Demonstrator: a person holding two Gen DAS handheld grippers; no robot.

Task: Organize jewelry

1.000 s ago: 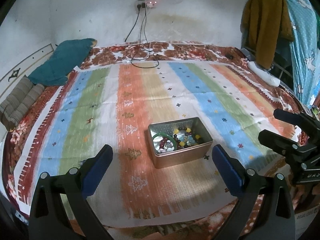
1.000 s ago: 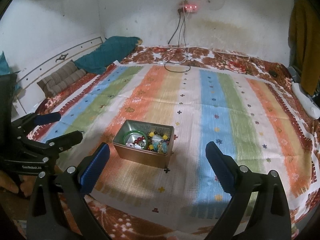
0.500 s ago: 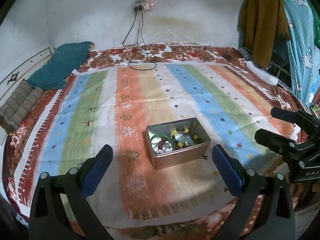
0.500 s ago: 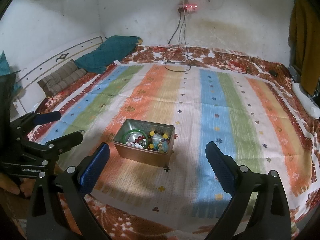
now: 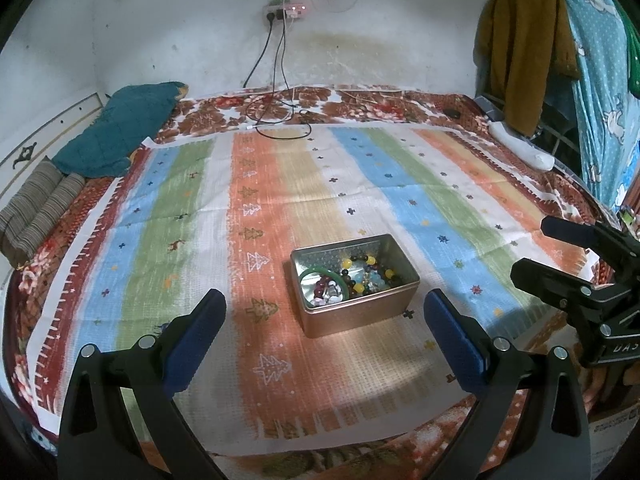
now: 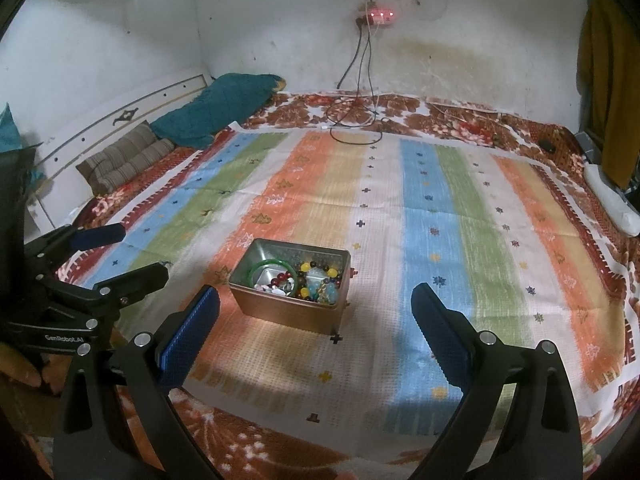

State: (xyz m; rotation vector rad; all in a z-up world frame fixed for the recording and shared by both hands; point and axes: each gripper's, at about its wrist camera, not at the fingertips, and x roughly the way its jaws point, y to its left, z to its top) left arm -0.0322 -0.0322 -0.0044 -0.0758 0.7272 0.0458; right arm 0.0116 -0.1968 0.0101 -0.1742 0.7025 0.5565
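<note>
An open metal tin [image 5: 360, 314] sits on the striped cloth [image 5: 280, 184] near the bed's front edge; it also shows in the right wrist view [image 6: 280, 310]. Inside lie a green bangle [image 5: 323, 276] and several bead bracelets [image 5: 368, 274]; the bangle [image 6: 264, 268] and beads [image 6: 316, 280] show from the right too. My left gripper [image 5: 324, 322] is open and empty, held above and short of the tin. My right gripper [image 6: 316, 318] is open and empty, also short of the tin. Each gripper shows in the other's view, the right [image 5: 560, 258] and the left [image 6: 120, 256].
A teal pillow [image 5: 120, 132] and a striped cushion [image 5: 36, 208] lie at the far left. Charger cables [image 5: 280, 116] trail from a wall socket onto the bed. A white bolster [image 5: 520, 146] and hanging clothes [image 5: 520, 52] are at the right.
Both grippers have pulled back and tilted slightly, so the tin sits a little higher and farther in each view. Both stay open and empty. The tin has not moved.
</note>
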